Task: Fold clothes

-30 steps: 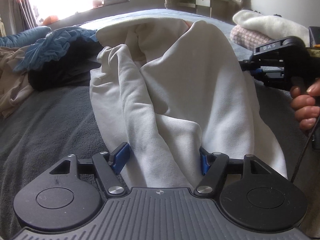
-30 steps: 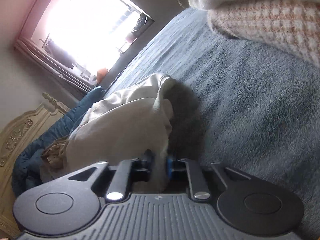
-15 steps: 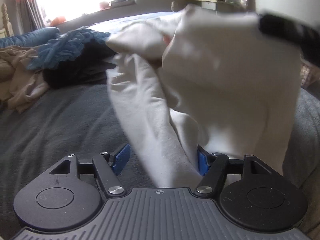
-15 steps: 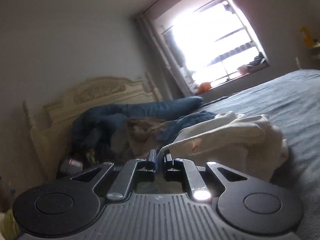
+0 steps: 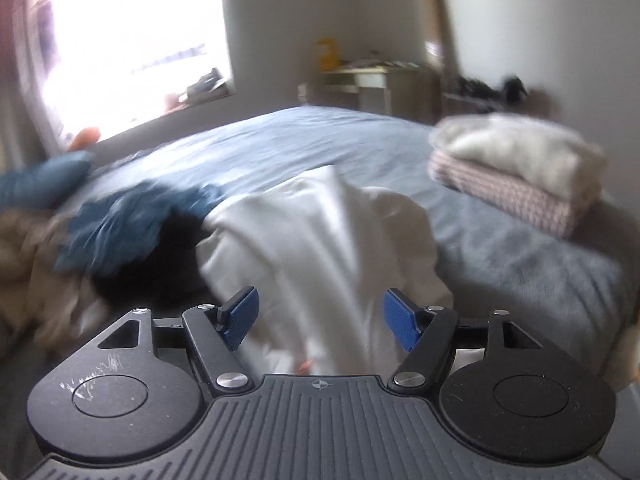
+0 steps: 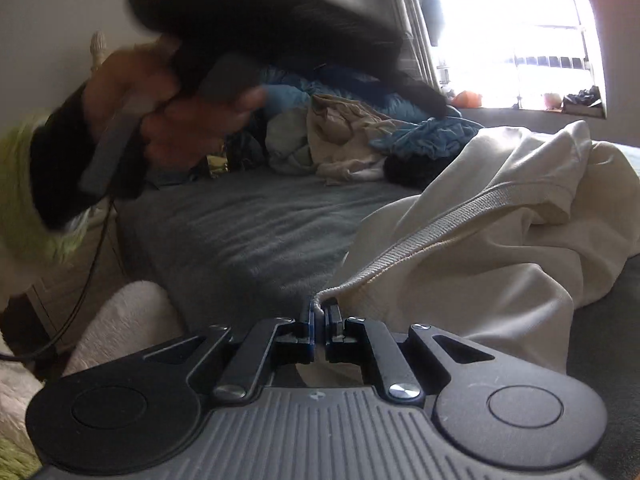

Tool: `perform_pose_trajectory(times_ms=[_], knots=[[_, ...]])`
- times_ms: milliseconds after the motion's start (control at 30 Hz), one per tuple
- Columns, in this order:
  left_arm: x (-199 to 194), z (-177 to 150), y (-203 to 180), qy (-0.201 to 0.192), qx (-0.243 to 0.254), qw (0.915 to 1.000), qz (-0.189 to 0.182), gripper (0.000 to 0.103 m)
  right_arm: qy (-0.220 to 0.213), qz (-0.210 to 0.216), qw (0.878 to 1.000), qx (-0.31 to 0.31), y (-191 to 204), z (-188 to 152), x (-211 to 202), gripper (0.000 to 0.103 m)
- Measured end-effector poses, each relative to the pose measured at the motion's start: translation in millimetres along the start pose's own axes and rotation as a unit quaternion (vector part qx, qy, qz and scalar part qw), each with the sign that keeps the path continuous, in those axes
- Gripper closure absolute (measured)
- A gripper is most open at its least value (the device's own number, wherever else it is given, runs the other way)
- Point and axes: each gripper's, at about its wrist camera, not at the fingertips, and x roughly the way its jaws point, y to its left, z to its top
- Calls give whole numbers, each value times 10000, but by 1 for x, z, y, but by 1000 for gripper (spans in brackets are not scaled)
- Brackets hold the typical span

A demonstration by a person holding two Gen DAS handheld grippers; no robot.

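Blurred left gripper point(image 6: 440, 108), cream garment point(image 6: 500, 240) half-hidden

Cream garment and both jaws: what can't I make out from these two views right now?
- Cream garment, left wrist view: motion blur; the gripper body cuts off its near end, so whether the wide-open left gripper touches it is unclear.
- Garment type, right wrist view: only the ribbed hem pinched by the right gripper reads; the rest is bunched.
- Left gripper, right wrist view: a blurred dark shape above the hand.
- Clothes pile: items overlap.
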Motion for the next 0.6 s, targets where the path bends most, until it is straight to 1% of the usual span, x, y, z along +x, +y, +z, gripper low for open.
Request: perform_pose_trajectory(times_ms=[67, 167, 233, 333, 367, 400, 433, 467, 500, 533, 600], knots=[[24, 5, -21, 84, 551, 9984, 29, 33, -6, -61, 10000, -6, 0, 1, -2, 97], [63, 6, -50, 260, 1305, 9909, 195, 34, -12, -117, 9999, -9, -1, -2, -5, 97], [84, 5, -59, 346, 1581, 9857, 471, 34, -4, -149, 9999, -34, -3, -5, -6, 97], [108, 8, -63, 437, 1761, 9817, 574, 35, -22, -134, 9999, 25, -6, -5, -5, 97], [115, 8, -64, 464, 1816, 9802, 633, 36, -38, -123, 9999, 64, -7, -5, -4, 97], [120, 8, -64, 465, 1865, 9788, 704, 41, -55, -115, 9999, 99, -8, -6, -4, 97], [124, 8, -63, 461, 1879, 9781, 768, 53, -74, -121, 9998, 122, -9, -7, -4, 97], [124, 10, -59, 448, 1781, 9797, 803, 59, -97, -131, 9998, 140, -10, -8, -5, 97], [122, 12, -52, 428, 1571, 9835, 792, 64, -130, -152, 9997, 138, -10, -8, -8, 97], [116, 14, -43, 379, 1289, 9882, 739, 72, -163, -174, 9996, 136, -11, -8, -10, 97], [102, 17, -23, 248, 765, 9943, 702, 81, -240, -200, 9994, 154, -14, -7, -17, 97]])
